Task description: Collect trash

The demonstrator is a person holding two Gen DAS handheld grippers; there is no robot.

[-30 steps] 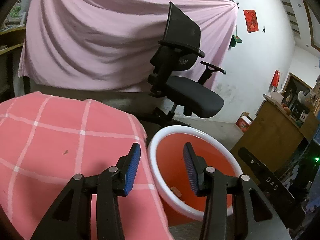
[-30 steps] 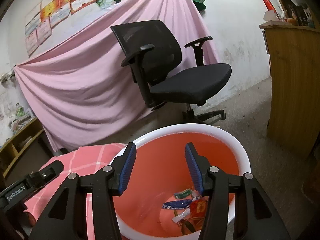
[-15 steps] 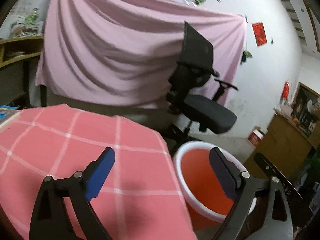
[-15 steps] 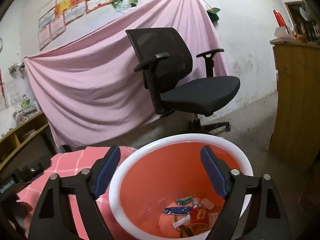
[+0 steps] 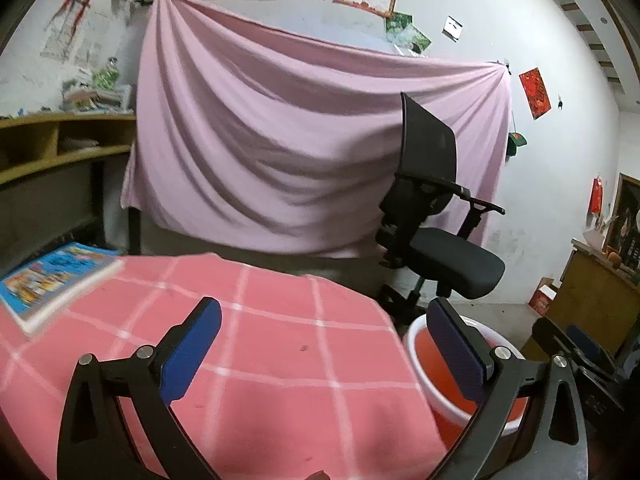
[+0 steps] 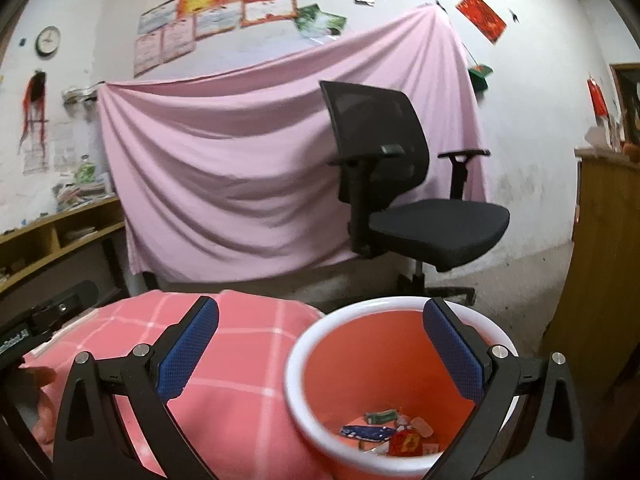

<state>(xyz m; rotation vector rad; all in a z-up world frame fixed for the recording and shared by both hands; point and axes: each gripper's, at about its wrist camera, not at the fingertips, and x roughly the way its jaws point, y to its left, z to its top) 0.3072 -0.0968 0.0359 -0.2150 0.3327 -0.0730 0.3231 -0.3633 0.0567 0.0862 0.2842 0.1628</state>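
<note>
Left gripper [image 5: 324,350]: jaws spread wide, nothing between pads, poised above pink checked tablecloth [image 5: 256,364]. Right gripper [image 6: 320,354]: jaws spread wide, empty, positioned over orange bin [image 6: 400,312] with white rim. Trash wrappers [image 6: 390,434] lie at bin bottom. Bin stands just beside table edge. Blue book [image 5: 56,276] on tablecloth, far left. Black office chair [image 6: 404,196] behind bin, before pink drape [image 5: 280,144].
</note>
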